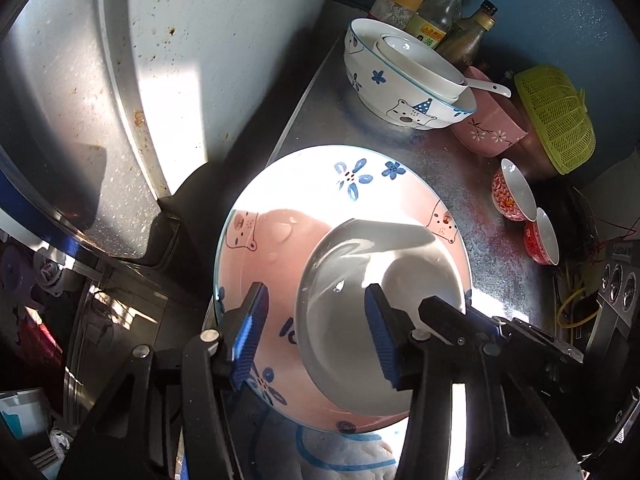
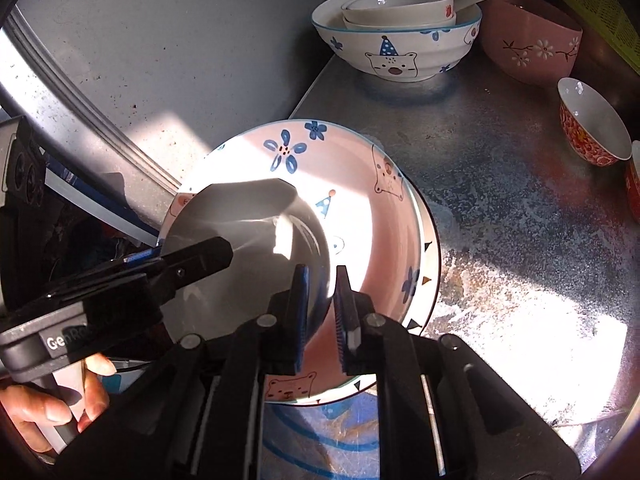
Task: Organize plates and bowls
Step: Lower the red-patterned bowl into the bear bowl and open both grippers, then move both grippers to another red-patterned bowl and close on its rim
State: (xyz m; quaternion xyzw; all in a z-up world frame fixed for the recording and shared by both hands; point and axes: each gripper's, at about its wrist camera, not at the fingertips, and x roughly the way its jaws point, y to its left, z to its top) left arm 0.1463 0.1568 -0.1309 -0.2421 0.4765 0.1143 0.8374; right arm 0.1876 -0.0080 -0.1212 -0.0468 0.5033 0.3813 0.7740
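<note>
Two grippers are working over one white plate [image 1: 356,320] that is lying on a pink bear-pattern plate [image 1: 280,216] at centre frame, on the metal counter [image 1: 460,184]. Left gripper [image 1: 316,336] is straddling the white plate's near rim with jaws wide apart; one blue pad is sitting over the plate, the other outside it, and actual contact cannot be judged. In the right wrist view, the right gripper [image 2: 322,312] is pinching the white plate's [image 2: 248,248] right edge, jaws nearly closed on the rim. Nested white bowls are sitting in a bear bowl [image 2: 396,44] at upper centre, with a pink bowl [image 2: 528,40] and red bowl [image 2: 592,128] toward the right edge.
</note>
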